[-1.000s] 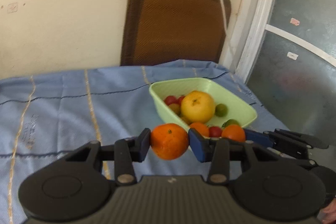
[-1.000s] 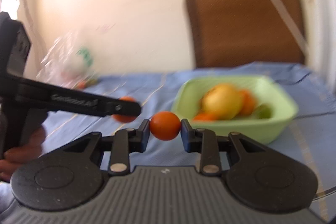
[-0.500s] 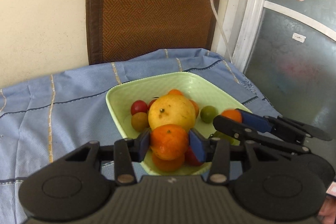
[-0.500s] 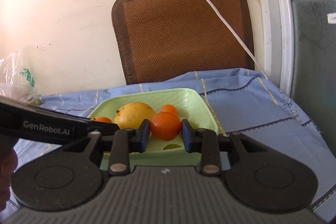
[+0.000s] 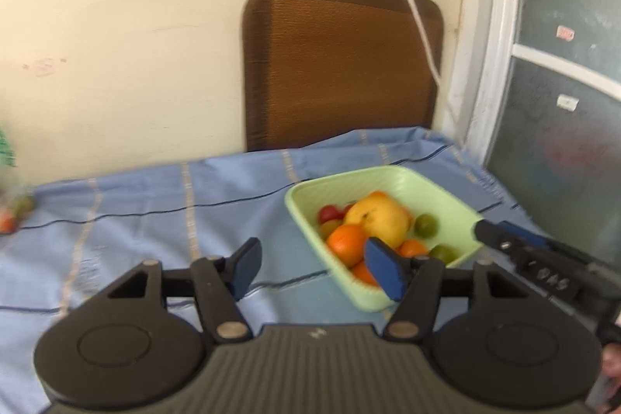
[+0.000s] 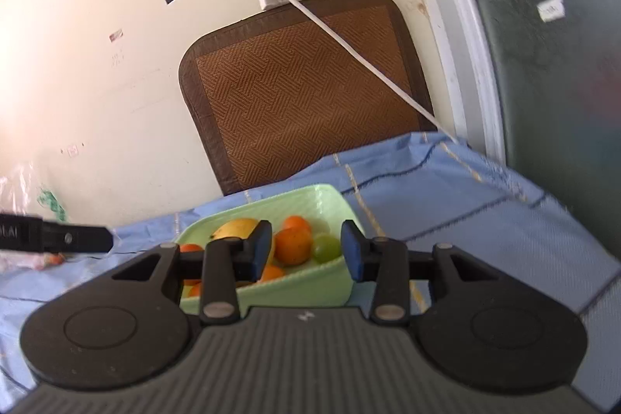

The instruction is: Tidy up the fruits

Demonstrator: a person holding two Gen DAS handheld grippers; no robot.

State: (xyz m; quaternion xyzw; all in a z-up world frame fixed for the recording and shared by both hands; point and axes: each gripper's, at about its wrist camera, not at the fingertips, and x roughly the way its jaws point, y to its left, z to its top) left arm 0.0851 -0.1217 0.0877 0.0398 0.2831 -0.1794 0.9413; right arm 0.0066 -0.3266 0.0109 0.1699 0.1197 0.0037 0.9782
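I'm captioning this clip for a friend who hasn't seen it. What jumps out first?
A pale green bowl heaped with fruit on the blue cloth, a big yellow fruit at its middle. Both the left hand-held gripper and right hand-held gripper hang open and empty nearby.

You've got one green bowl (image 5: 434,187) here, one big yellow fruit (image 5: 378,218) in it, two green limes (image 5: 425,224), at least three oranges (image 5: 346,243), one red tomato (image 5: 329,213), and two grippers in play.
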